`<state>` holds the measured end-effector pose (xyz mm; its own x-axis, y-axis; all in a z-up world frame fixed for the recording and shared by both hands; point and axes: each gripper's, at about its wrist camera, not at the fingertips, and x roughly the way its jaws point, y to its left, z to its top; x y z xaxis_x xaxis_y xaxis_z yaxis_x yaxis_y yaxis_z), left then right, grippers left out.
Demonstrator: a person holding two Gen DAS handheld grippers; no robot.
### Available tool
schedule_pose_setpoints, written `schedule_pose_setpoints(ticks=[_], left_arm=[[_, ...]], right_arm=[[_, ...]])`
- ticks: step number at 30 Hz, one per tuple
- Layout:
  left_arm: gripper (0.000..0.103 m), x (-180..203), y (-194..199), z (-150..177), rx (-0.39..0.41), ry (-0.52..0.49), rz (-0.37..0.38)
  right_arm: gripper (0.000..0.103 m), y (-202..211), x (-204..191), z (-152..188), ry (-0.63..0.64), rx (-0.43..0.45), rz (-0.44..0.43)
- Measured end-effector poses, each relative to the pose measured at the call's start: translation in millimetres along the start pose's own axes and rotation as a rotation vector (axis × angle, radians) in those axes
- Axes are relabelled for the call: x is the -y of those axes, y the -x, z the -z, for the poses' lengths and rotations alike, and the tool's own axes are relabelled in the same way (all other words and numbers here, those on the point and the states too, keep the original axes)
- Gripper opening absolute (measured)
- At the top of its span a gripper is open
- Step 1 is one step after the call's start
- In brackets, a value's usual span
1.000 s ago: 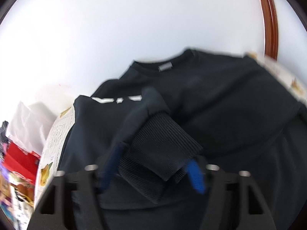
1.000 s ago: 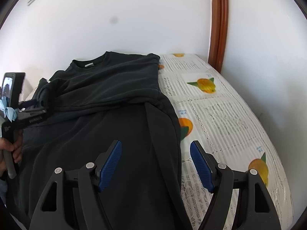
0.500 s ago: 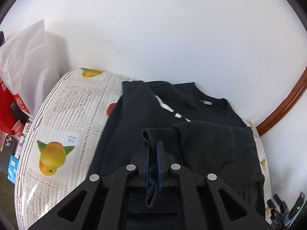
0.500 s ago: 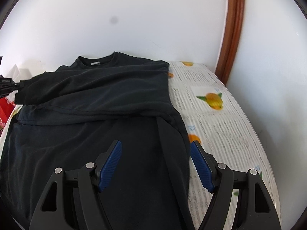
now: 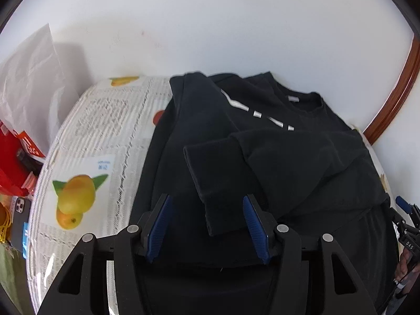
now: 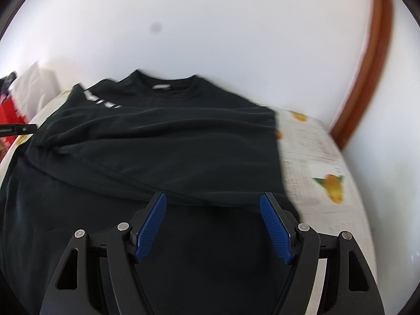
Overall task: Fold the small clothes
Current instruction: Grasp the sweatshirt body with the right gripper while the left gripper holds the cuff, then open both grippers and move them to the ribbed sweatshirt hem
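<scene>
Black sweatshirt [image 5: 302, 162] spread over fruit-print bench cover [image 5: 105, 136], collar toward white wall [image 5: 210, 26]. Ribbed cuff [image 5: 210, 173] folded across chest, lying between left gripper [image 5: 207, 225] fingers, just opened, not pinching. Right gripper [image 6: 212, 225] fingers spread wide, empty, above hem. White bag [image 5: 34, 84], red box [image 5: 15, 162], phone [image 5: 19, 223] crowding left edge; bare cover right.

Two close downward wrist views, shared sweatshirt [image 5: 302, 162]

The left gripper [image 5: 207, 225], angled downward, has just been opening, nothing pinched; the right gripper [image 6: 212, 225] stands wide, empty.
</scene>
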<state>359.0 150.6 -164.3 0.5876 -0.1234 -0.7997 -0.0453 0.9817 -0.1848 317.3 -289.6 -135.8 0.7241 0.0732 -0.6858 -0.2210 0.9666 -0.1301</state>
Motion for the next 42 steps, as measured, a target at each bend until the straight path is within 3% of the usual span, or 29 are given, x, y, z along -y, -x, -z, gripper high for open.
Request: schedule_pose_setpoints(ticks=[3, 5, 8, 11, 12, 14, 15, 16, 18, 21, 24, 26, 28, 31, 37, 42], left_arm=[[0.048, -1, -11, 3, -0.016, 0.006, 0.02], [0.027, 1, -11, 3, -0.007, 0.0, 0.042], [0.009, 3, -8, 1, 0.009, -0.013, 0.023], [0.007, -3, -1, -2, 0.033, 0.016, 0.05], [0.007, -7, 3, -4, 0.042, 0.031, 0.07], [0.004, -10, 11, -5, 0.059, 0.039, 0.082], [0.004, -12, 15, -6, 0.071, 0.039, 0.081], [0.004, -14, 17, -7, 0.076, 0.04, 0.082], [0.004, -18, 18, -7, 0.079, 0.042, 0.081], [0.004, -20, 13, -4, 0.064, 0.033, 0.065], [0.004, -20, 3, 1, 0.019, 0.034, 0.063], [0.007, -17, 3, 4, 0.008, 0.02, 0.044], [0.006, -15, 6, 7, 0.016, 0.008, 0.011], [0.007, -13, 16, 12, 0.028, -0.005, -0.012], [0.008, -9, 50, 25, 0.066, -0.031, -0.055], [0.008, -7, 86, 36, 0.104, -0.033, -0.074]], right_arm=[[0.073, -12, -27, -3, 0.052, -0.005, -0.056], [0.073, -19, -49, -6, 0.119, 0.004, -0.087], [0.069, -30, -80, -12, 0.212, 0.011, -0.098], [0.067, -46, -104, -18, 0.279, 0.007, -0.101], [0.061, -52, -111, -19, 0.297, -0.002, -0.092], [0.037, -67, -122, -19, 0.344, -0.021, -0.06], [0.014, -71, -126, -17, 0.369, -0.02, -0.072], [0.006, -68, -130, -16, 0.385, -0.002, -0.065], [0.005, -60, -133, -16, 0.418, 0.03, -0.045], [0.005, -48, -123, -16, 0.357, 0.06, -0.106], [0.009, -60, -120, -10, 0.365, -0.031, -0.116], [0.022, -56, -112, -9, 0.315, -0.029, -0.106], [0.052, -50, -99, -8, 0.218, -0.044, -0.078], [0.054, -33, -76, 0, 0.077, -0.047, -0.079], [0.054, 8, -37, 24, -0.075, -0.068, -0.019], [0.054, 52, -3, 45, -0.155, -0.019, 0.032]])
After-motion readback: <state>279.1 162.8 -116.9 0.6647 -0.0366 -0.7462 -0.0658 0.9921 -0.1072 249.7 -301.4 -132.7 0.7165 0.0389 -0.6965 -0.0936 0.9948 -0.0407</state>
